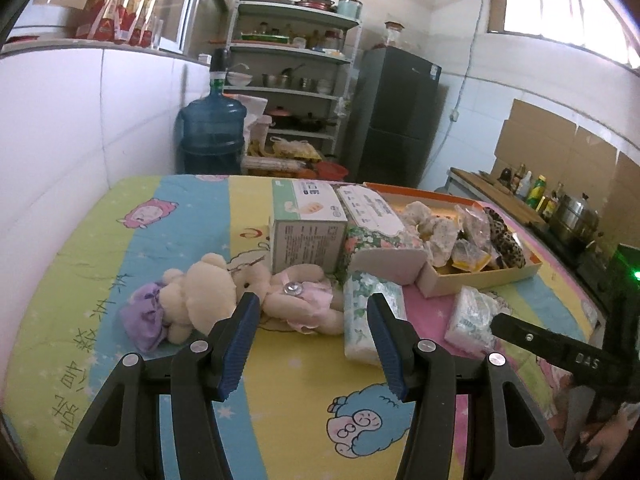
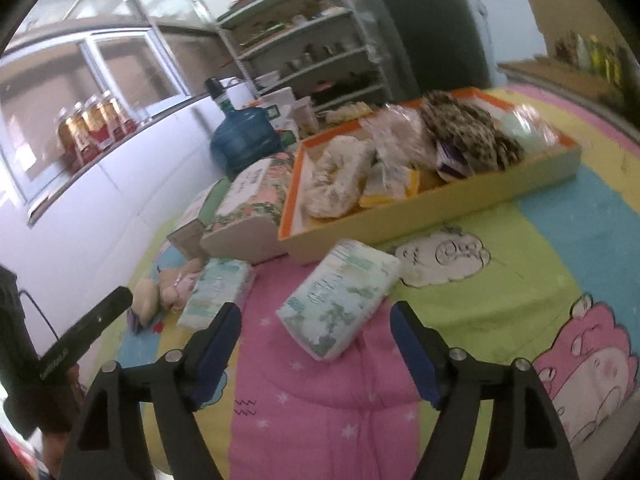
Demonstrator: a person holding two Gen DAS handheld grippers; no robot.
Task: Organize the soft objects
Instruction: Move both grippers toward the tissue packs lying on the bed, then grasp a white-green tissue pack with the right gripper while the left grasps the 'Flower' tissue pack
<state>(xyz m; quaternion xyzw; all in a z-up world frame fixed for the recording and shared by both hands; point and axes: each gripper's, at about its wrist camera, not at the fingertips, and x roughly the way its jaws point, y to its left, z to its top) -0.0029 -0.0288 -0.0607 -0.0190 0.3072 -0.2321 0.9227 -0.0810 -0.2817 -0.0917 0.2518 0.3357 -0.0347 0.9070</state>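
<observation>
Tissue pack [image 2: 340, 300] near tray [image 2: 432, 216]; plush toys [image 1: 224, 296] beside box [image 1: 306, 236].

Both wrist views look low across the quilt [image 1: 120, 248], sharing the tray [image 2: 440, 208].

From my left wrist view, the green box [image 1: 307, 227] hides the tray's [image 1: 480, 278] near-left corner, and I can't read its print. The right gripper's arm [image 1: 560, 354], right of the tray, runs off the edge. My right view is motion-blurred; the tray's contents [image 2: 400, 160] smear together.
</observation>
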